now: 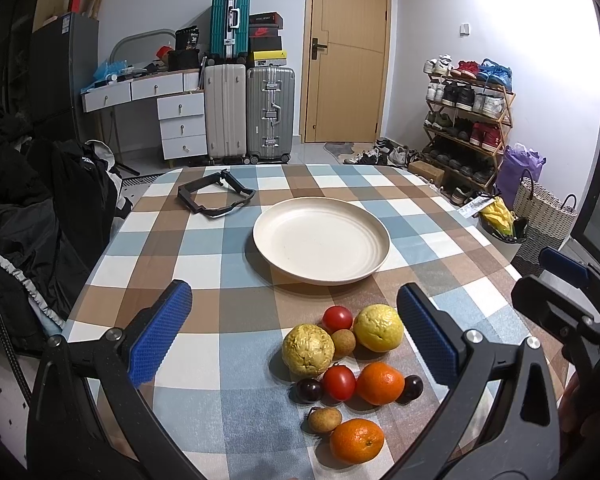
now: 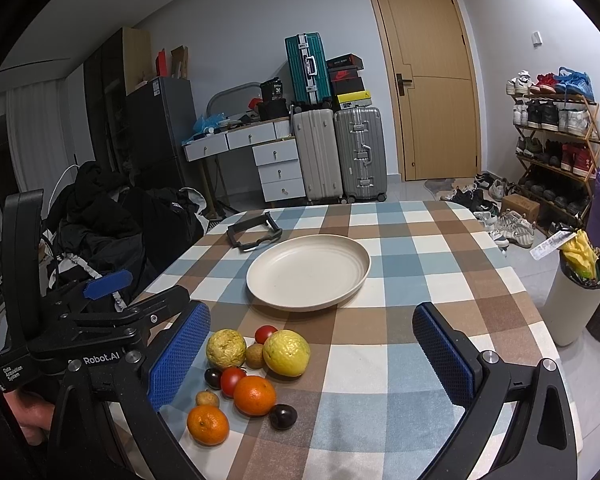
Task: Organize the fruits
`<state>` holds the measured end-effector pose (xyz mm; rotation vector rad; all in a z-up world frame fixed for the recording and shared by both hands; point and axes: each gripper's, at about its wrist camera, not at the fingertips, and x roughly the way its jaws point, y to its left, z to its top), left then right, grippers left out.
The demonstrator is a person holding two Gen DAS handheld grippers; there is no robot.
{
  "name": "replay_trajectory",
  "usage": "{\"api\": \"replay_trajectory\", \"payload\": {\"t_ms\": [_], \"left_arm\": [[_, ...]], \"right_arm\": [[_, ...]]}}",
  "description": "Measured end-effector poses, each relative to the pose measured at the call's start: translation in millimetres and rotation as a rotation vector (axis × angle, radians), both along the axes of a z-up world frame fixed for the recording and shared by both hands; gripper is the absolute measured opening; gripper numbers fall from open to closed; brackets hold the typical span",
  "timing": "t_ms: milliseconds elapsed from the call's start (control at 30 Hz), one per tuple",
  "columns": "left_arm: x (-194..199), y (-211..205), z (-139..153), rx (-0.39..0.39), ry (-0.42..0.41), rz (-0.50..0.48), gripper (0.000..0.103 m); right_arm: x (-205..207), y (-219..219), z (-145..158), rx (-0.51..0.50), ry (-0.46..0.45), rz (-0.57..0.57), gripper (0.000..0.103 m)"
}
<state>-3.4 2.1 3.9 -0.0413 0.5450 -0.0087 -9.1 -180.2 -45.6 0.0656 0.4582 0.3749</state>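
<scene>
Bright indoor light w/ glare blowout upper right; sharp centre, heavy fisheye bend, dark corners.

Right gripper (image 2: 312,356): hovering over the counter (image 2: 440,280) with jaws standing wide apart, gripping nothing. Fruits (image 2: 252,380): lying clustered near its left finger. Plate (image 2: 354,276): sitting bare beyond them. Left gripper (image 2: 108,284): showing at the left edge. Black frame (image 2: 254,232): lying behind the plate.

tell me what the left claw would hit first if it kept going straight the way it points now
Probably the fruit pile: the open left claw points at the wrinkled yellow fruit and the tomato behind it, with the empty plate beyond. Its height above the cloth is unclear.
</scene>
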Motion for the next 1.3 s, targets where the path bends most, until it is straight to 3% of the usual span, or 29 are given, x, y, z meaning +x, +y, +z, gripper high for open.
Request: {"api": "replay_trajectory", "payload": {"t_ms": [467,1133,1300], "left_arm": [[2.1,-3.3,-18.5,-0.022,0.032,-0.024,0.103],[63.5,32.1,-80.5,-0.255,0.243,-0.156,0.102],[78.4,34.9,-93.7,-0.325,0.284,-0.197,0.096]], "right_arm": [[0.5,0.7,-3.8,0.001,0.012,0.001,0.103],[30.2,-2.7,-27.1,0.020,0.074,-0.005,0.103],[40.1,-2.5,-35.2,0.018,0.093,-0.003,0.103]]}}
